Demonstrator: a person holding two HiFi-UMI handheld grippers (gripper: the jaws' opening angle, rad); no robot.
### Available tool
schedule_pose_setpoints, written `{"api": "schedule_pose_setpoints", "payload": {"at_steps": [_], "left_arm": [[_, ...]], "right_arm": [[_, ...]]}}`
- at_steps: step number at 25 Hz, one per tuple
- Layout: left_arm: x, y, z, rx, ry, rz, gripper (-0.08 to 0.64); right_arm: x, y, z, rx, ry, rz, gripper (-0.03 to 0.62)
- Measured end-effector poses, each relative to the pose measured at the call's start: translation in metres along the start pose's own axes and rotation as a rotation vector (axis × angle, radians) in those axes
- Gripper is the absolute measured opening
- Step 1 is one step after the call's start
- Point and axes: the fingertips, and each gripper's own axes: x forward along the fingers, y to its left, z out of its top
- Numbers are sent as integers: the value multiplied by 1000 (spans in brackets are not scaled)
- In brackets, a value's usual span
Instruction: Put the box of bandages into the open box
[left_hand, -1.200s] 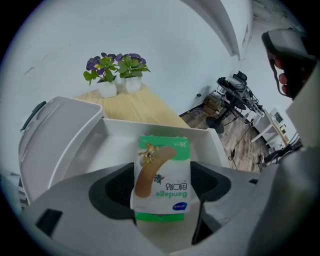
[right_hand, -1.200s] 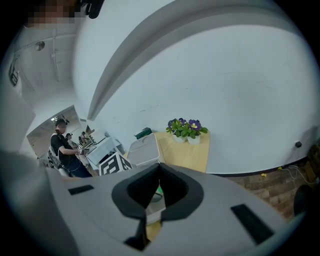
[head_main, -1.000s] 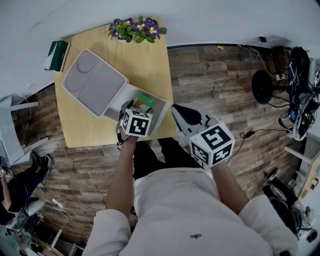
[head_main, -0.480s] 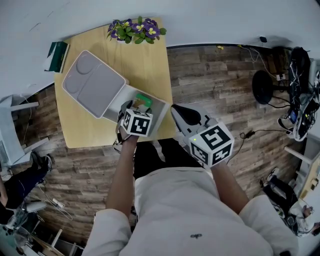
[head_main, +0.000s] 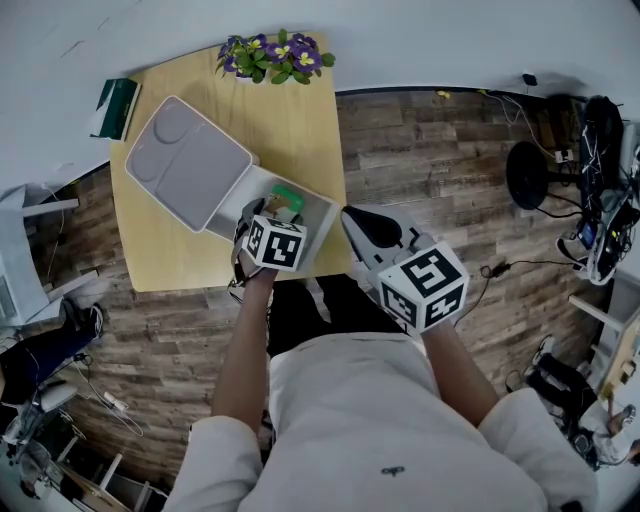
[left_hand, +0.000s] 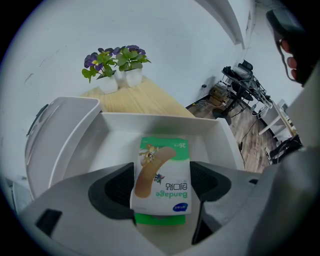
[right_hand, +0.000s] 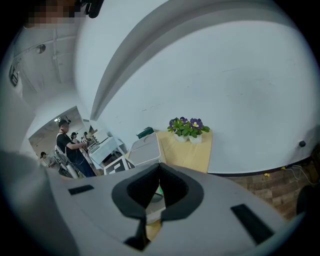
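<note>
The bandage box (left_hand: 161, 175), green and white with a plaster pictured on it, sits between the jaws of my left gripper (left_hand: 161, 189), which is shut on it. It hangs over the inside of the open white box (left_hand: 160, 120). In the head view the bandage box (head_main: 288, 198) shows just past the left gripper (head_main: 272, 212), above the open box (head_main: 322, 225) near the table's front right corner. The box's lid (head_main: 188, 162) is swung back to the left. My right gripper (head_main: 352, 222) is off the table's right edge, shut with nothing in it (right_hand: 159, 172).
The wooden table (head_main: 290, 120) carries potted purple flowers (head_main: 272, 58) at its far edge and a green book (head_main: 115, 108) at the far left corner. Wood floor lies to the right, with a stool base (head_main: 528, 172) and cables. People stand far off (right_hand: 70, 147).
</note>
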Motion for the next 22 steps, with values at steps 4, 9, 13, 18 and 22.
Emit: {"api": "schedule_pose_setpoints", "payload": {"at_steps": [4,9,13,18,22], "left_arm": [[-1,0,-1,7,2,5,345],[0,-2,-3,20,6,5,345],[0,-3,-4,32,14,8,345],[0,-4,-4,42,14,9,345],[-1,-4,-3,44,7,13,345]], "right_arm": [[-1,1,0,-3,0,4,5],[-4,1,-1,-5,-4,2,5],[-6,-1,-2,-2,-5,2,5],[-7,-2,-4,-1,-3,3,5],[-7,-2,-5,-4,-4,5,5]]}}
